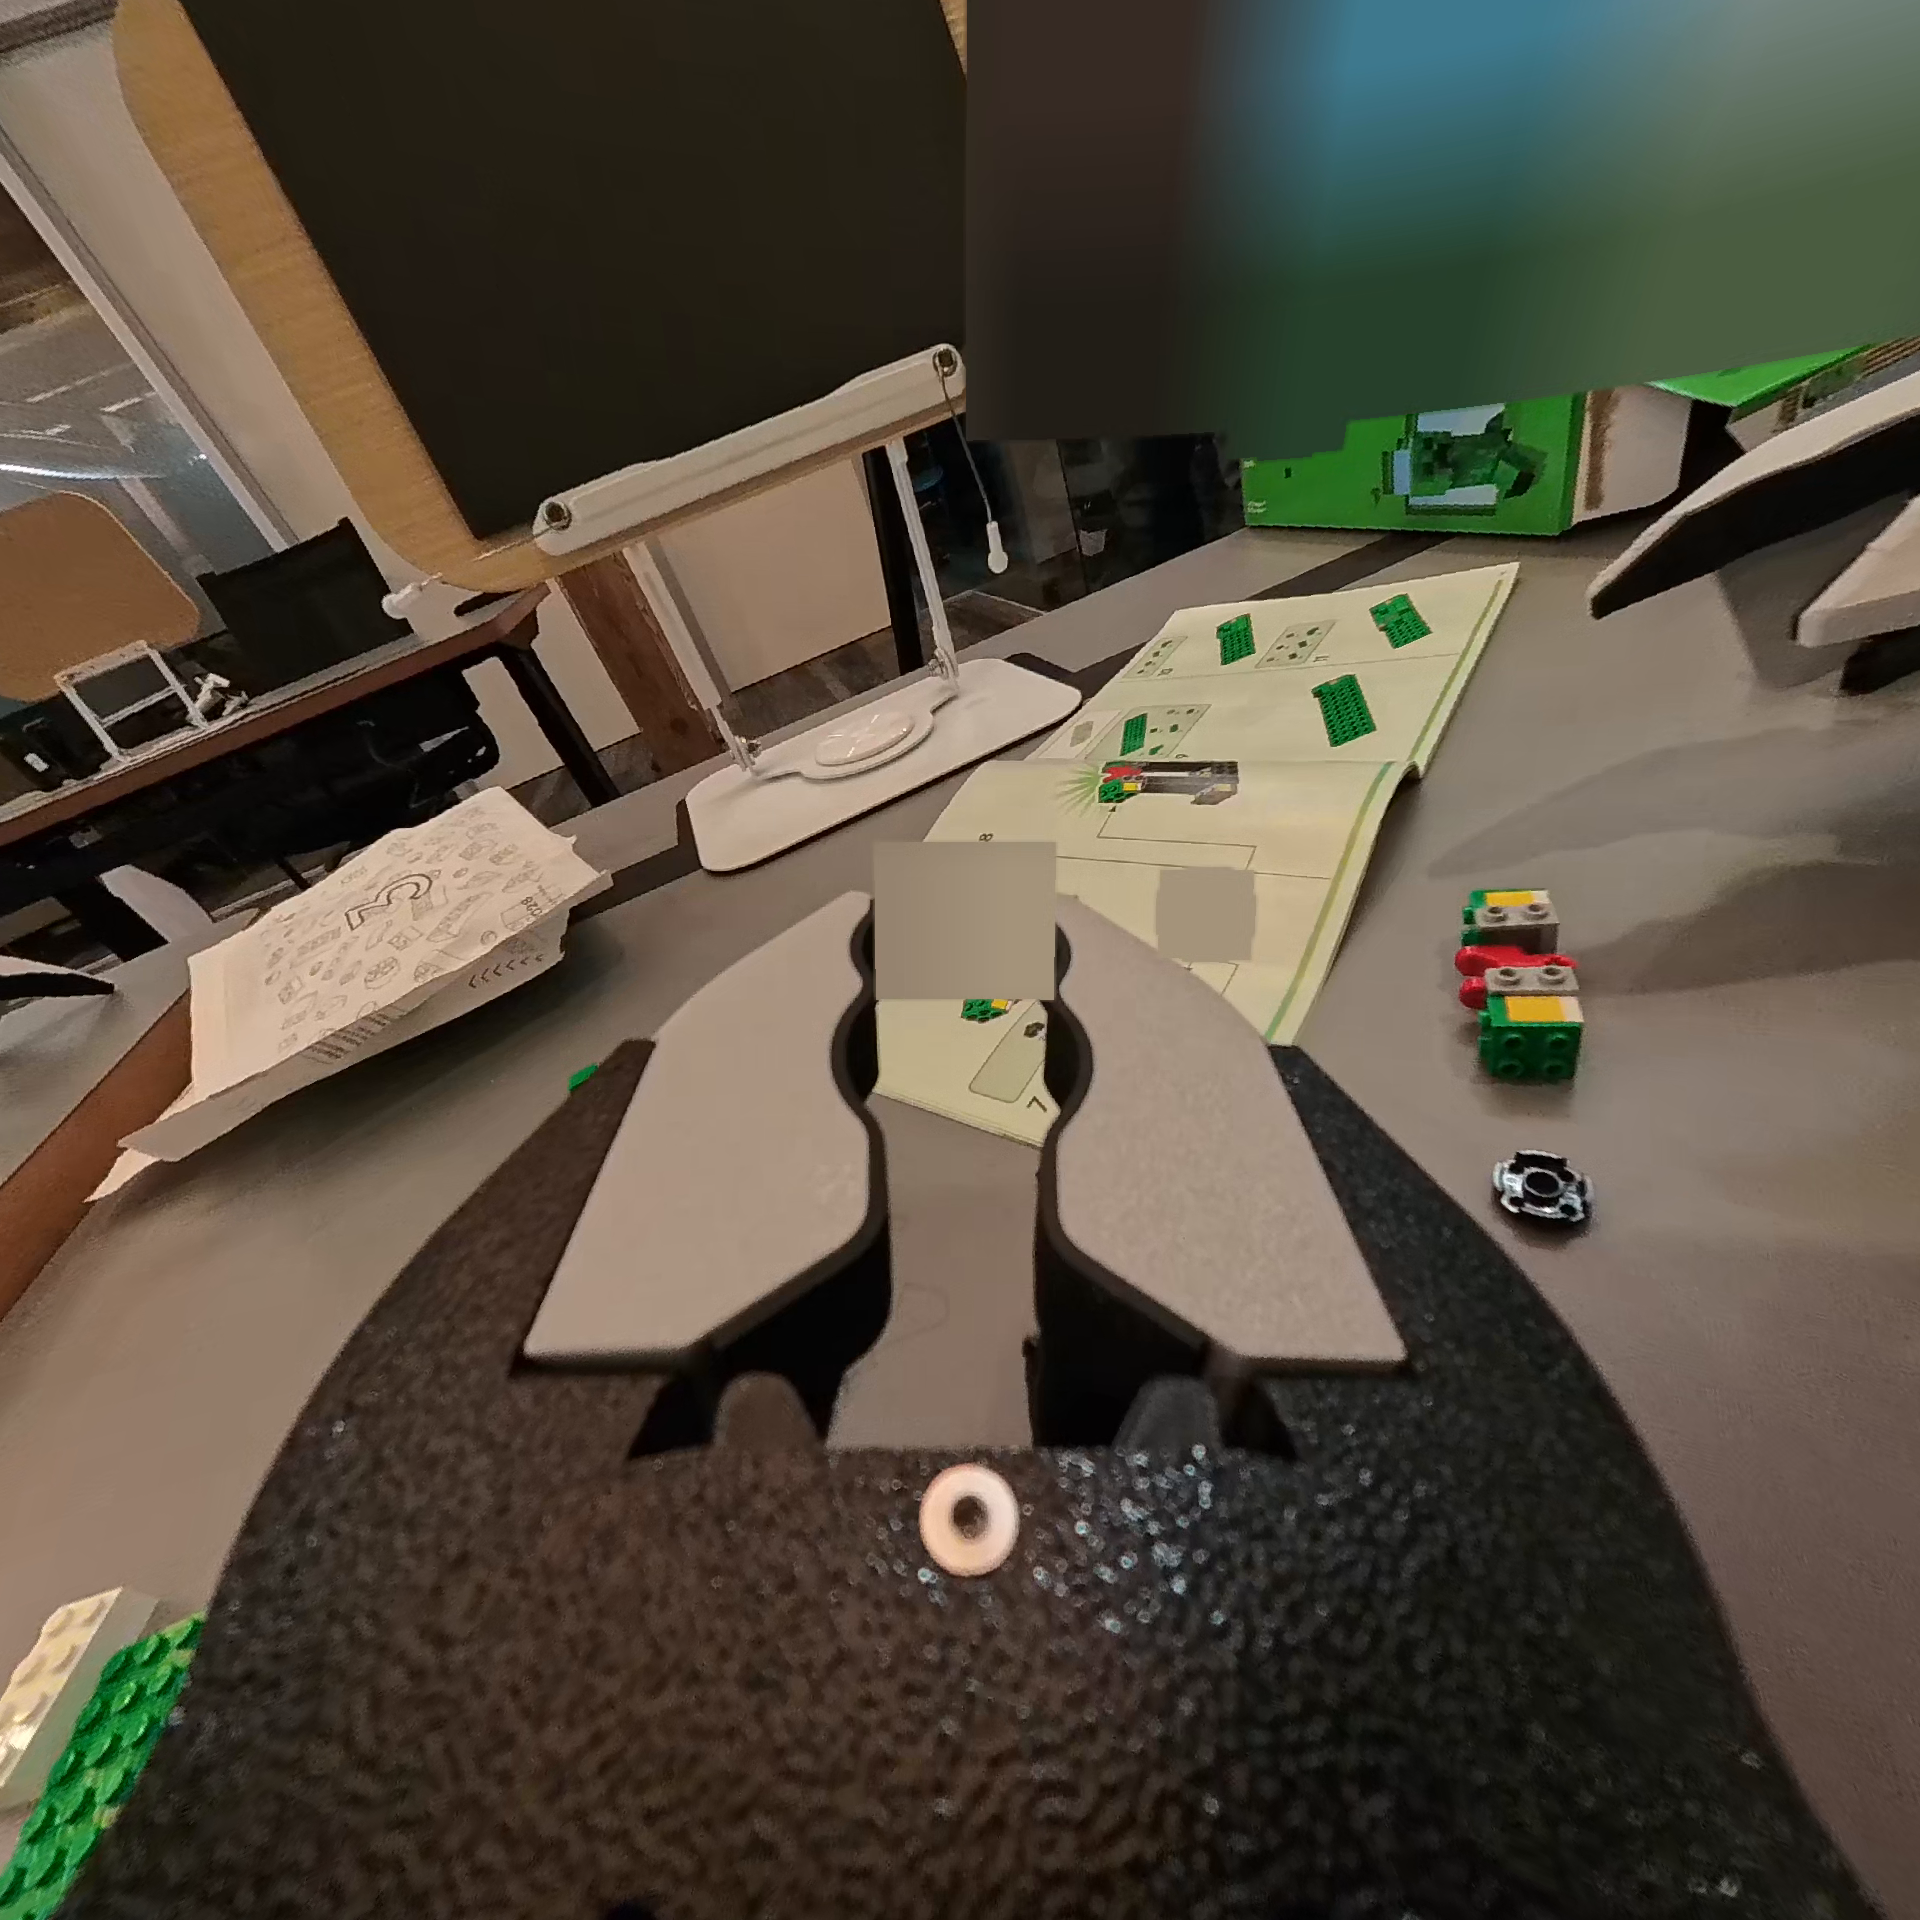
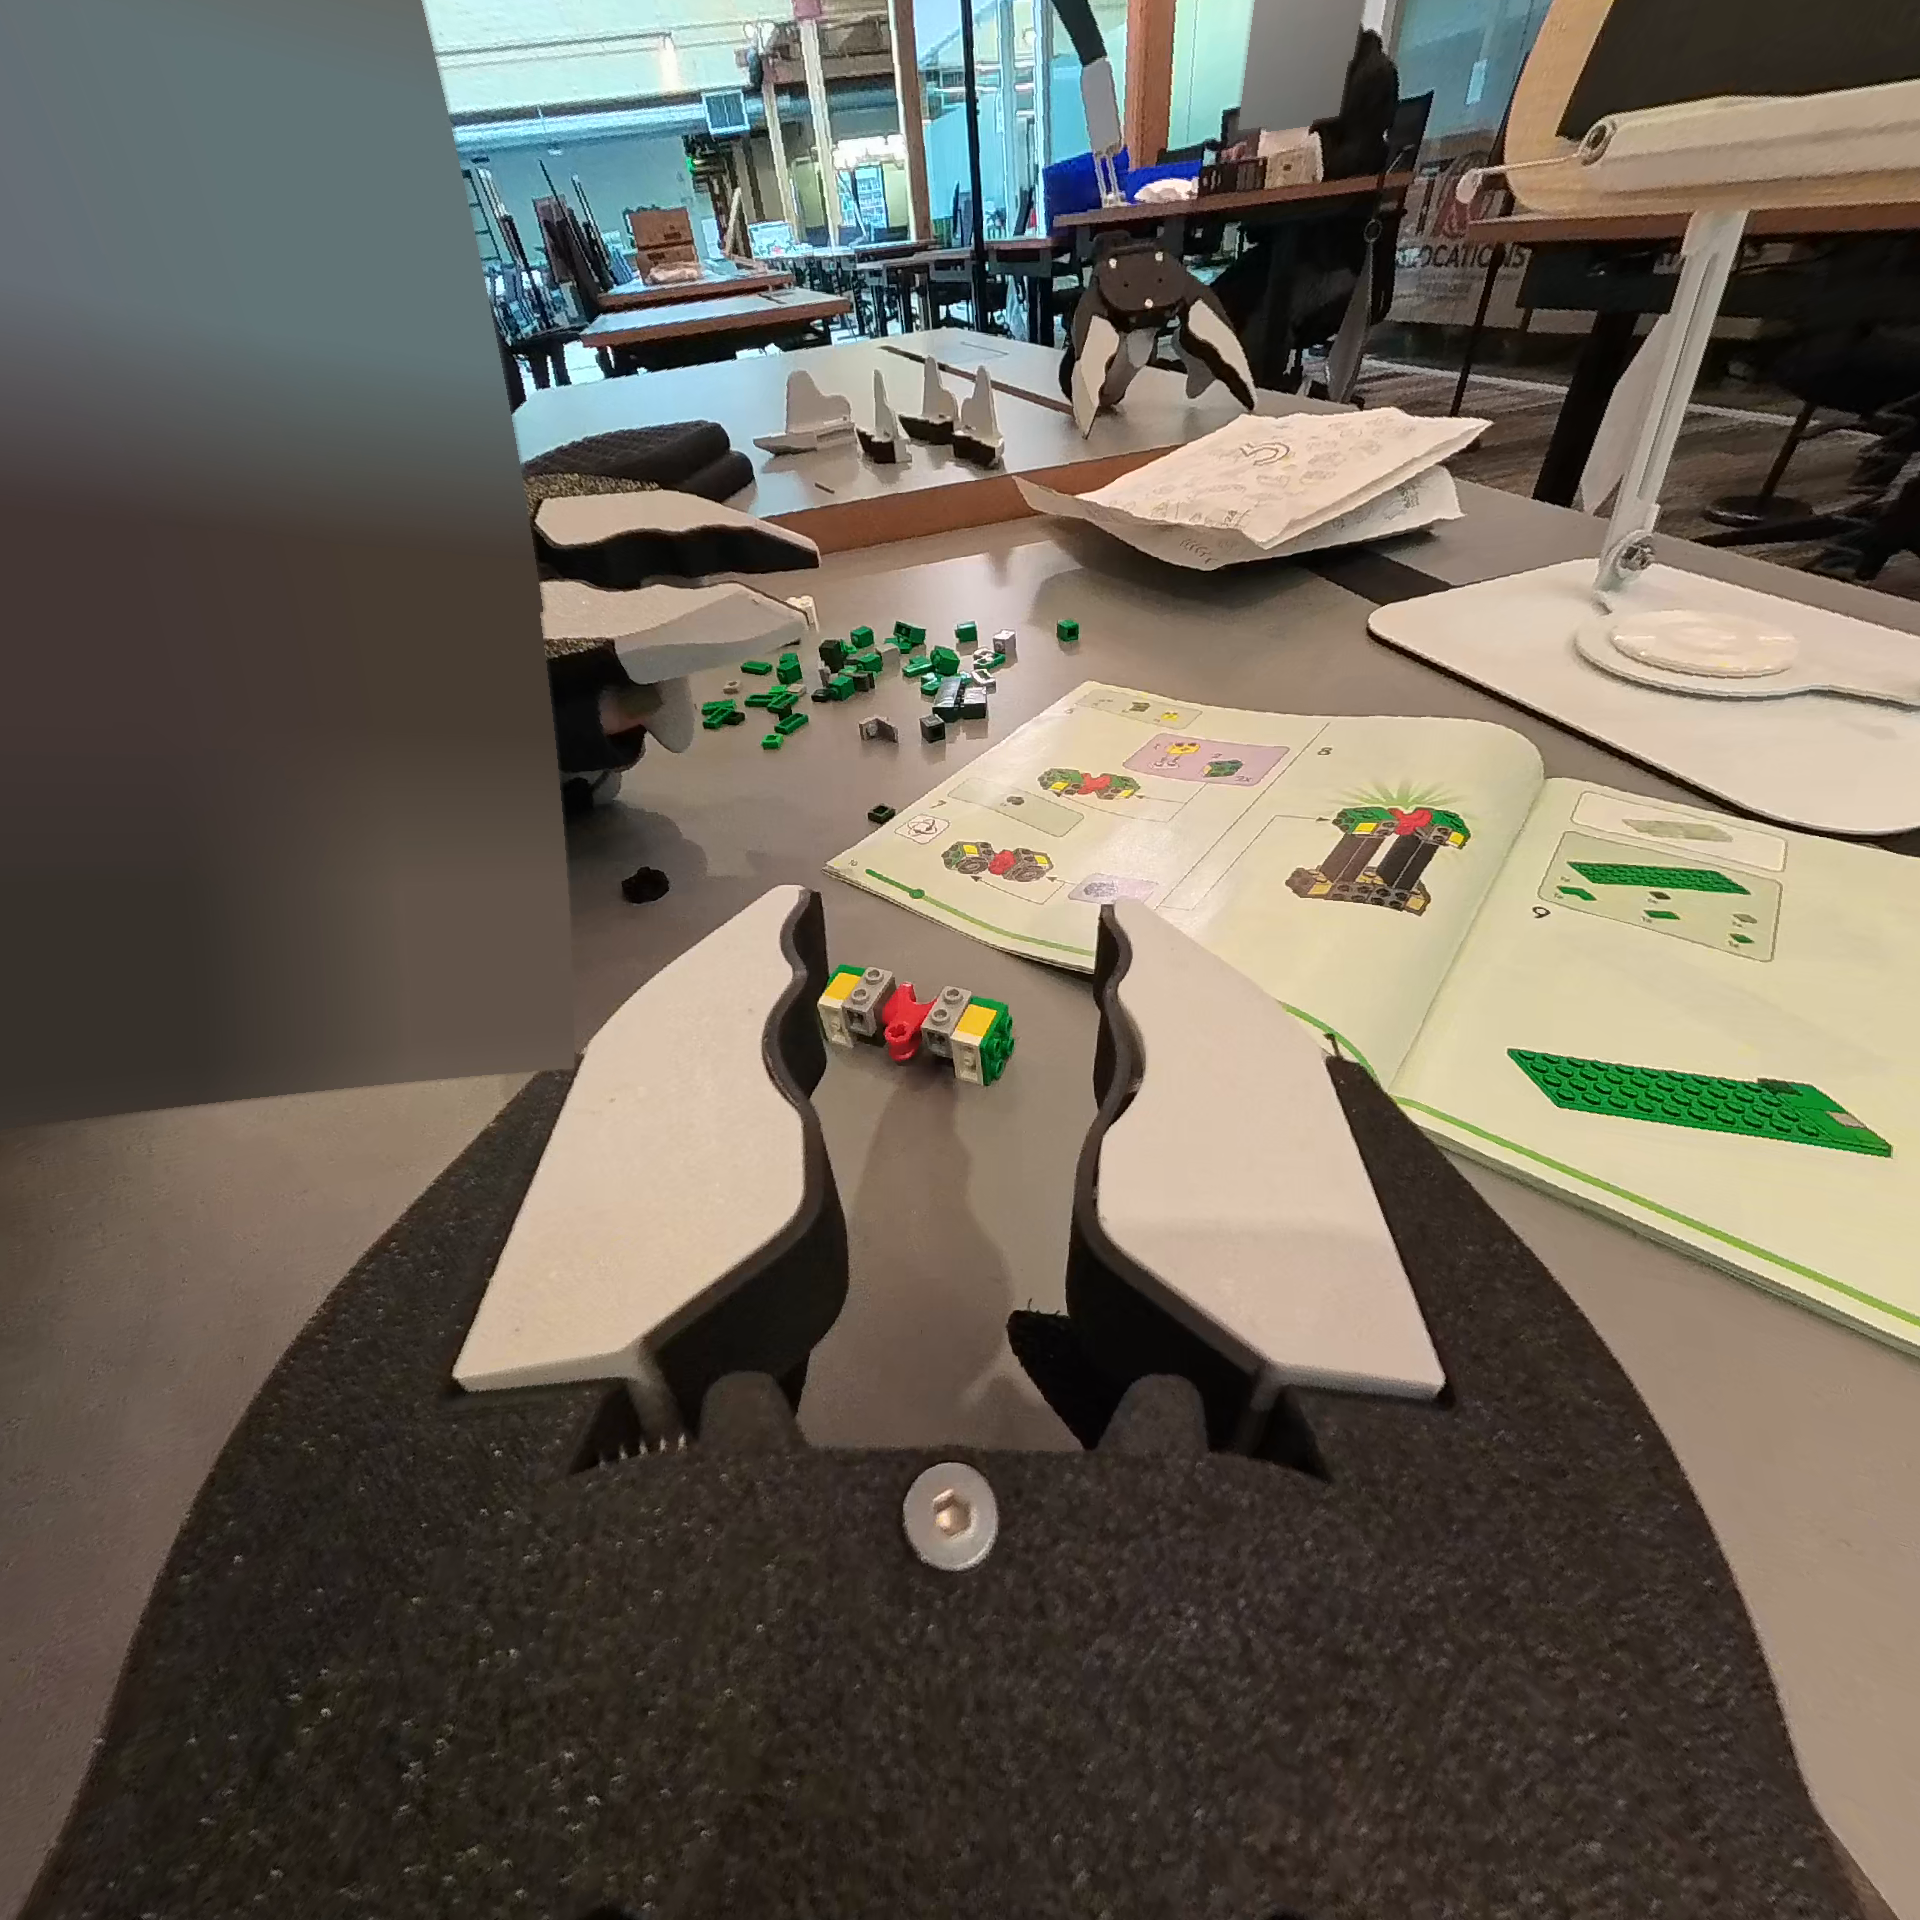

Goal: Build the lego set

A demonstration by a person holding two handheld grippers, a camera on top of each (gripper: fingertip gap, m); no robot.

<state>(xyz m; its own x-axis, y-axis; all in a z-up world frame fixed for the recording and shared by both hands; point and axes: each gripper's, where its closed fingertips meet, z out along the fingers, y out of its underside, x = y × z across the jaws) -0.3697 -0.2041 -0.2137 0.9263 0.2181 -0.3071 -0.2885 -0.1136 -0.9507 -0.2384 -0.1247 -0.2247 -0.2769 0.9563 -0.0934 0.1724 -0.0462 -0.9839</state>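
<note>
A small assembly [image 2: 914,1023] of green, yellow, grey and red bricks lies on the grey table [image 2: 727,810]. It shows between the fingers of my right gripper [image 2: 951,925], which is open and empty. In the left wrist view the assembly [image 1: 1522,982] lies right of my left gripper [image 1: 964,935], which is open, empty and points at the open instruction booklet [image 1: 1247,790]. There my right gripper [image 1: 1704,613] hangs above the table beyond the assembly, apart from it. A black round piece [image 1: 1543,1195] lies near the assembly. Loose green and grey pieces [image 2: 862,675] lie by my left gripper [image 2: 810,582].
The booklet [image 2: 1351,935] lies right of the assembly. A white lamp base [image 2: 1662,665] and a crumpled paper bag [image 2: 1247,478] sit behind it. A green plate [image 1: 94,1766] with a pale piece is at the bottom left. A green box [image 1: 1455,468] stands at the back. Spare gripper fingers [image 2: 883,416] stand on the far table. The gap from one gripper's tips to the other's is roughly 15 centimeters. About 20 centimeters separates my left fingertips from the green plate [image 1: 94,1766].
</note>
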